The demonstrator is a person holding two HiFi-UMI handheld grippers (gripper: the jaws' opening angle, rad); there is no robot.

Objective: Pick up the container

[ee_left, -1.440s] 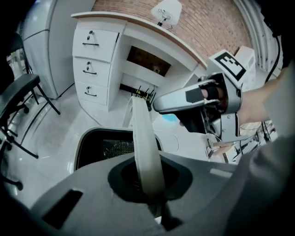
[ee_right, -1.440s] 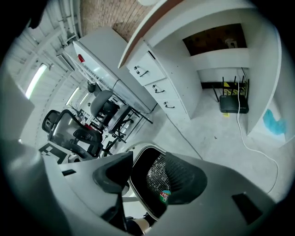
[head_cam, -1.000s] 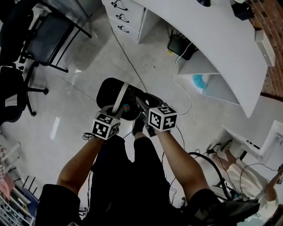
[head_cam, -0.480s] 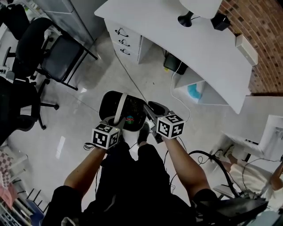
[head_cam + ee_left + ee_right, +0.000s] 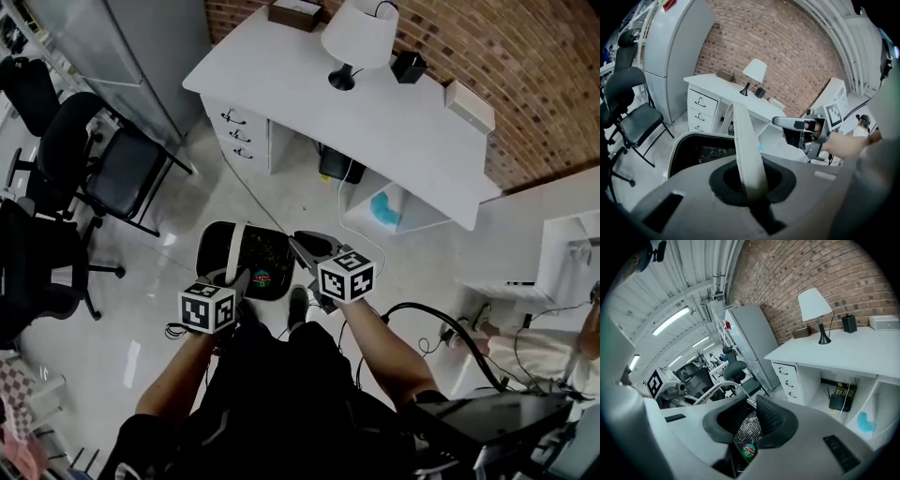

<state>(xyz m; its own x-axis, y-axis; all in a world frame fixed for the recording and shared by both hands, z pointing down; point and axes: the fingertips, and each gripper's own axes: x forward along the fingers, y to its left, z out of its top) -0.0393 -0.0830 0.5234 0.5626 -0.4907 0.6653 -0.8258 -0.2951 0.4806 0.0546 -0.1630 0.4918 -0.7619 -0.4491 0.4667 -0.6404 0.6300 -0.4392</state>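
Forearms (image 5: 375, 352) stretch forward and down side by side in the head view, with the black mesh container (image 5: 208, 248) out in front of the person, short of the white worktop (image 5: 309, 94). Left gripper view: the left tool (image 5: 751, 187) is clamped tight on the container's white handle (image 5: 743, 140). Right gripper view: the right tool (image 5: 745, 414) has just been closing its jaws to a narrow gap, and the container's mesh and a sticker (image 5: 749, 450) show between them.
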